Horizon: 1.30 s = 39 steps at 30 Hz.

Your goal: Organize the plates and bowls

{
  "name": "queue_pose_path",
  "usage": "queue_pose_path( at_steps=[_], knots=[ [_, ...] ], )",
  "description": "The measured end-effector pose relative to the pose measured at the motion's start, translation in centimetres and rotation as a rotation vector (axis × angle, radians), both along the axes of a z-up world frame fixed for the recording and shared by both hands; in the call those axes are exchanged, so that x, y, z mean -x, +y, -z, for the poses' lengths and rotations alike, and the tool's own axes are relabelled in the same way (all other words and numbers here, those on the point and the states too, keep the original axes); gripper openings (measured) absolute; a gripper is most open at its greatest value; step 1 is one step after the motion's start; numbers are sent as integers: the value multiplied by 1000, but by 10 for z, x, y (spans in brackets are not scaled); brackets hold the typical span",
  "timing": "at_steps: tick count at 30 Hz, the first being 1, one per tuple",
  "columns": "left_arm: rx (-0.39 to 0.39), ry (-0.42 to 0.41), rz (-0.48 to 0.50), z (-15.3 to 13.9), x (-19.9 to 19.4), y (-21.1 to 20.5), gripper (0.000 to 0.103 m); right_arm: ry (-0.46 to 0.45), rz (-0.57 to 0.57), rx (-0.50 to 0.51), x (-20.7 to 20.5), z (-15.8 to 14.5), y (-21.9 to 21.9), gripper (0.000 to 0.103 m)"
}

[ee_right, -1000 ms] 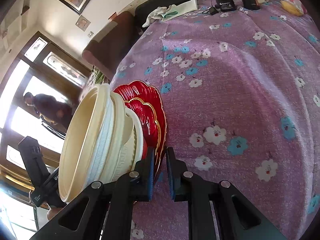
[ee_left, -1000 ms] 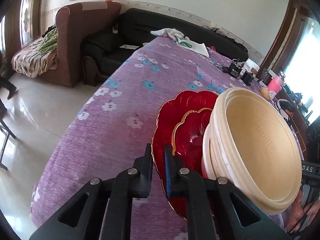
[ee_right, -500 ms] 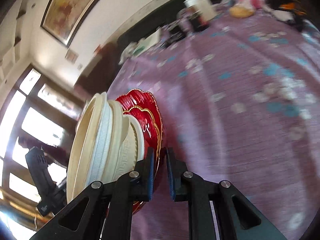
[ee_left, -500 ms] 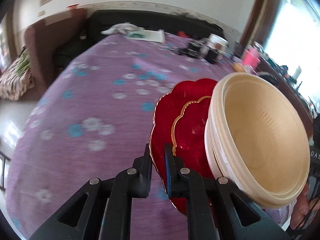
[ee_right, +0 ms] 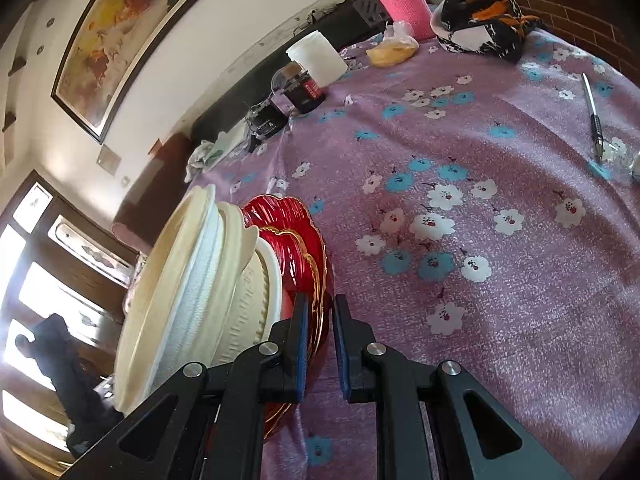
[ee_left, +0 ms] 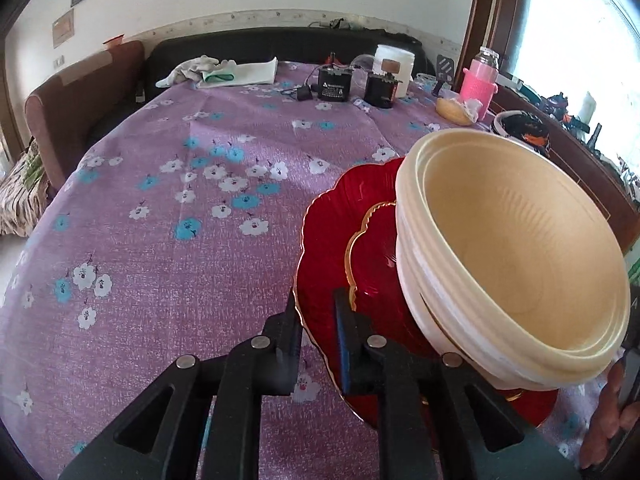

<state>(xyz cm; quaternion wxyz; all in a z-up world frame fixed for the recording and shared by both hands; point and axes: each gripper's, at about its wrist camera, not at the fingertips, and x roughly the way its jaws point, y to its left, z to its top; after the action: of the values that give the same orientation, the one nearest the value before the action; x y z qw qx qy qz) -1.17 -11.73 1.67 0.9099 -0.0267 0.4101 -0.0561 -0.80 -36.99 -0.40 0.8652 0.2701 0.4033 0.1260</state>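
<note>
A stack of dishes hangs tilted above the purple flowered tablecloth. It is a large red plate with a gold rim, a smaller red plate on it, and nested cream bowls on top. My left gripper has the large plate's rim between its pads, and its jaws are opening slightly. From the opposite side, my right gripper is shut on the red plates' edge, with the cream bowls to its left.
At the table's far end stand two black devices, a white tub, a pink bottle and folded cloths. A pen lies at the right. A hand shows at the lower right edge.
Both grippers have carried the stack across the table, still gripping its rim. The view has swung from the sofa side to the far end with the devices and bottle.
</note>
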Motion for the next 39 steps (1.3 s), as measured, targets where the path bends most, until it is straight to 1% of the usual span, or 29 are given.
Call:
queue_pose_path(
  at_steps=[5,8,10,12,14,16,17,18,19,20,21,22,23,25,26,28,29,30,31,32,33,34,36,39],
  knots=[
    [1,0,-15,0,0,2,19,-38,0,27,0,3,4,14],
    [3,0,-27,0,-1,3,25,-62,5,38,2,4,5,15],
    [10,5,-37,1,-1,6,35,-76,14,49,5,4,5,15],
    [15,8,-48,1,-1,8,42,-74,15,49,6,4,5,15],
    [16,8,-53,1,0,10,46,-62,14,39,7,4,3,20],
    [7,1,-64,1,4,13,57,-62,9,28,10,4,-1,31],
    [3,-5,-67,0,7,14,59,-66,13,28,14,3,-3,34],
    [2,-11,-68,-1,10,16,63,-69,18,37,19,2,-5,41],
    [3,-16,-67,-1,13,17,66,-76,22,45,25,1,-8,44],
    [7,-24,-63,-2,18,19,68,-87,25,45,31,1,-11,44],
    [8,-34,-61,-3,24,20,72,-97,30,45,36,0,-14,46],
    [8,-51,-59,-4,31,20,74,-109,37,46,41,0,-16,51],
    [7,-67,-59,-5,36,20,76,-125,49,50,48,-1,-20,52],
    [-4,-114,-78,-9,49,19,85,-152,74,66,58,-3,-23,54],
    [-10,-134,-86,-11,54,18,87,-168,76,76,61,-5,-23,55],
    [-36,-196,-103,-17,66,14,94,-210,60,104,64,-9,-17,60],
    [-52,-221,-110,-19,72,11,95,-236,59,142,67,-13,-12,61],
    [-66,-245,-113,-21,78,8,98,-261,54,183,70,-16,-5,65],
    [-74,-265,-106,-22,83,5,99,-281,40,217,72,-19,2,73],
    [-92,-293,-98,-24,89,1,99,-306,18,243,75,-23,9,79],
    [-105,-310,-97,-25,92,-2,102,-317,11,251,77,-24,11,87],
    [-118,-329,-91,-26,96,-6,103,-327,5,255,78,-25,12,88],
    [-132,-355,-75,-29,101,-12,103,-331,11,249,79,-25,10,89],
    [-175,-362,-81,-29,101,-20,103,-321,21,243,78,-24,8,89]
  ],
)
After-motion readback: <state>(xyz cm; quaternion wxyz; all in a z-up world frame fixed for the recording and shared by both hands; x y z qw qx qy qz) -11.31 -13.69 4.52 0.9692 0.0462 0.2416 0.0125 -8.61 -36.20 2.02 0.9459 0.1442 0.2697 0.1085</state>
